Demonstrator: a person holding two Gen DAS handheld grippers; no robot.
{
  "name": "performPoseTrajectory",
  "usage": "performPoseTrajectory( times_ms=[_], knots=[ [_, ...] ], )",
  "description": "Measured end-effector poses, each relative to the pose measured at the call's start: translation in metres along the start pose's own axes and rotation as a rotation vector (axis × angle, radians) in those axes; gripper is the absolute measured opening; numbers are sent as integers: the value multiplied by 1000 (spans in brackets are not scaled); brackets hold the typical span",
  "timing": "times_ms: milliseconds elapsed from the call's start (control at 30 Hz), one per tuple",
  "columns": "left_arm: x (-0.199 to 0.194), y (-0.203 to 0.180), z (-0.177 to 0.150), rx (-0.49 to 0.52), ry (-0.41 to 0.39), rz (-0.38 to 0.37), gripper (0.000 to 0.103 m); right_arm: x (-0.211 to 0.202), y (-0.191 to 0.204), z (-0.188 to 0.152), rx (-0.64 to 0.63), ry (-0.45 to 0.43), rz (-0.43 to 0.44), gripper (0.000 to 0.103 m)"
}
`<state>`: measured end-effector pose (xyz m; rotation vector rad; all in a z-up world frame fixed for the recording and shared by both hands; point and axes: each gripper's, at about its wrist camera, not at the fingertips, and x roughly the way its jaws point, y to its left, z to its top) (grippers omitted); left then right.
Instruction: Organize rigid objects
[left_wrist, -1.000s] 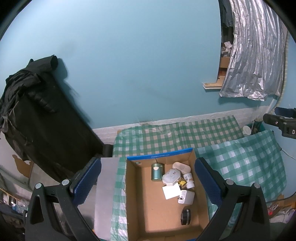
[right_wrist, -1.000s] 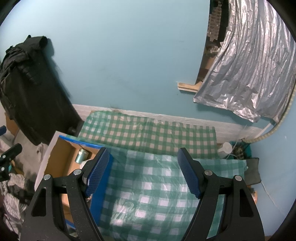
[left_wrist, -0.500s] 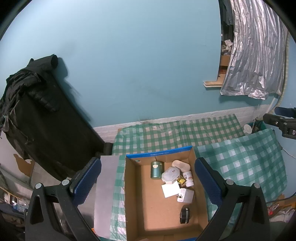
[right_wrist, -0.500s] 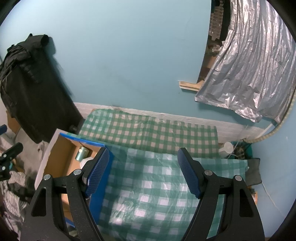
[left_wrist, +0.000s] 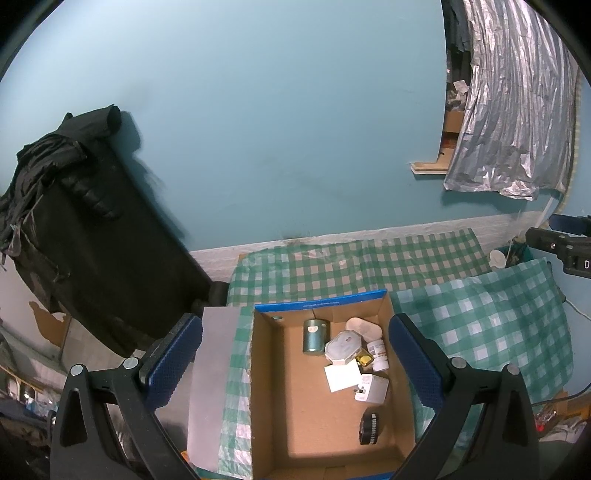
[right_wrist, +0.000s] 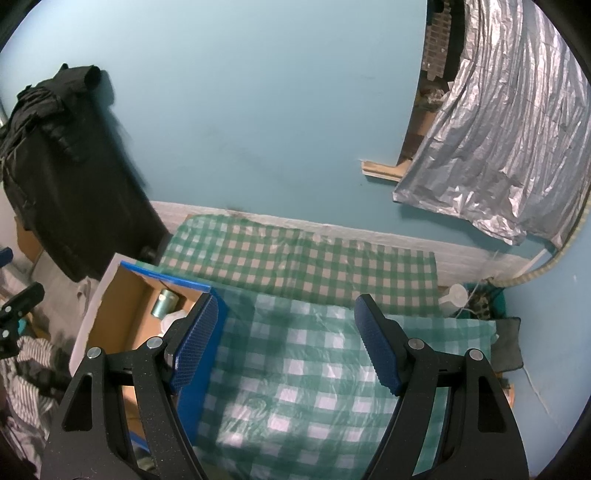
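Both your grippers empty, left gripper (left_wrist: 293, 360) fingers spread wide over the cardboard box (left_wrist: 269, 387) of small rigid objects (left_wrist: 354, 354), right gripper (right_wrist: 286, 347) fingers apart above the checkered cloth (right_wrist: 295, 369).

Worktop (right_wrist: 295, 258) against the blue wall, covered by a green checked cloth (right_wrist: 306, 369). An open cardboard box (left_wrist: 275, 387) with a blue rim stands directly on the cloth at its left side. A grey sheet (left_wrist: 210, 369) lies just beside the box.
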<state>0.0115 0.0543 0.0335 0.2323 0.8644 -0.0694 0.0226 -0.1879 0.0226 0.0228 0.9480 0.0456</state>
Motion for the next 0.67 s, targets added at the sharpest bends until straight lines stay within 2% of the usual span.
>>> performPoseTrajectory(
  times_ms=[667],
  knots=[
    [6,0,-2,23,9,-12,102,4,4,0,-5,12,9,76]
  ],
)
